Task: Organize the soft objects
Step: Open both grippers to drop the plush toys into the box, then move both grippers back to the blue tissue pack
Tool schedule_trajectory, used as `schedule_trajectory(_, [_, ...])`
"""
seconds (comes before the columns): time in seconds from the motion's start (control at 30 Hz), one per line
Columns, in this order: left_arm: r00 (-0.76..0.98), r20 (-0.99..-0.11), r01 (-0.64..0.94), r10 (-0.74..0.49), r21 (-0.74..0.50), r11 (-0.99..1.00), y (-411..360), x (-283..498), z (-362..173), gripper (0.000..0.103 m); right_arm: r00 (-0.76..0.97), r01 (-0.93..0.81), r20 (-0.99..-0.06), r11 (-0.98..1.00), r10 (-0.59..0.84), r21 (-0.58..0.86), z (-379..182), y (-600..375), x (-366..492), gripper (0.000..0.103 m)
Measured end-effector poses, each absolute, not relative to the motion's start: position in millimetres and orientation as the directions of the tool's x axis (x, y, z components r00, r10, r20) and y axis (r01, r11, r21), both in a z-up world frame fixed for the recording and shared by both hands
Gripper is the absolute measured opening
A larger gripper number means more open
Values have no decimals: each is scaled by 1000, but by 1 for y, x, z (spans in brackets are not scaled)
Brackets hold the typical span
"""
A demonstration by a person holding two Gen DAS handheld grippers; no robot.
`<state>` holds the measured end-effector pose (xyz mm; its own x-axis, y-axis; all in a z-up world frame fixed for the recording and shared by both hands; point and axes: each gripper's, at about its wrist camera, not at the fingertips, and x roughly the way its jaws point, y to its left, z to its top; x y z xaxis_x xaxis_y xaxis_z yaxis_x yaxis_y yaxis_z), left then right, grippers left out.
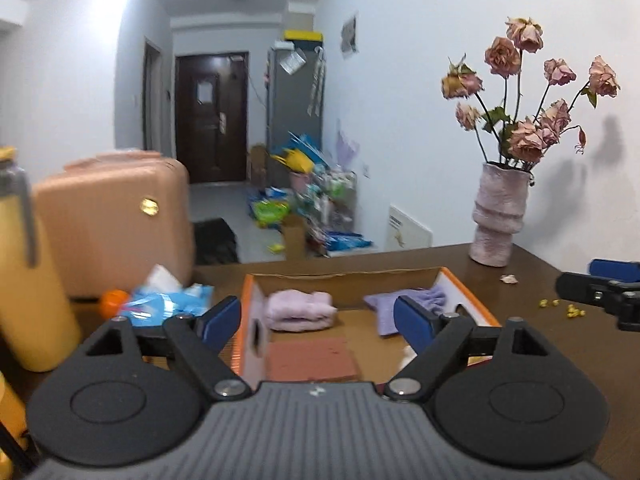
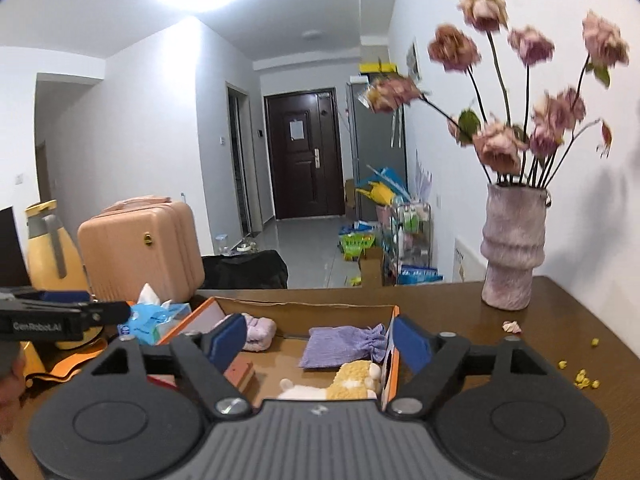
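Note:
An open cardboard box with an orange rim (image 1: pixel 472 300) (image 2: pixel 180 326) stands on the brown table. Inside lie a folded pink towel (image 1: pixel 300 312) (image 2: pixel 260 330), a purple drawstring pouch (image 1: pixel 384 308) (image 2: pixel 340 346), a brick-red pad (image 1: pixel 312 360) (image 2: pixel 240 372) and a yellow-and-white plush toy (image 2: pixel 352 380). My left gripper (image 1: pixel 318 322) hovers above the box's near left part, open, with nothing between its blue pads. My right gripper (image 2: pixel 320 342) hovers above the near right part, also open and holding nothing. Each gripper shows at the edge of the other's view.
A pale vase of dried roses (image 1: pixel 498 216) (image 2: pixel 512 248) stands at the table's far right, with loose petals (image 1: pixel 560 308) near it. Left of the box are a blue tissue pack (image 1: pixel 168 300), an orange ball (image 1: pixel 114 302), a yellow jug (image 1: pixel 28 280) and a pink suitcase (image 1: pixel 112 220).

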<state>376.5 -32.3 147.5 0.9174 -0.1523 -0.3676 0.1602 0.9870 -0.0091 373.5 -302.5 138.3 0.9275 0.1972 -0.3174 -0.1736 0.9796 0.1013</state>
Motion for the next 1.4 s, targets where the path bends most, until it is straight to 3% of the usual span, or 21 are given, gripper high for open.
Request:
schedule_trajectory(0.33, [937,-306,170,-169,-24,985,-13,312,155,91,947,-192,-244,977,209,94,153,-288,307,87])
schedule_trajectory(0.5, [938,-281,197,-203,-52,979,-1,264,130,96,943,-231,-222,968,247,96,139,-284,260,87])
schedule_trajectory(0.6, [944,-282,178,-173,-6,984,-1,240,106,96,924,-280,-239,954,298,106,118,-280,230,85])
schedule_trajectory(0.83, [935,-308,173,-174,-31,984,7,188,59,96,892,-322,-282,935,353,151,63,-270,175,67])
schedule_trajectory(0.97, [889,-396,207,-229,-97,973,8,179,34,96,850,-343,-355,921,389,187,29,-265,160,54])
schedule_trajectory(1.1, [874,-438,212,-209,-44,976,-3,189,21,96,807,-330,-448,923,385,198,7,-262,171,38])
schedule_trajectory(1.23, [851,-464,250,-246,-54,967,-15,205,14,96,794,-298,-485,930,367,215,-1,-263,192,32])
schedule_trajectory(1.4, [813,-515,296,-273,-37,954,-37,228,0,96,785,-281,-515,939,343,198,-7,-266,227,32])
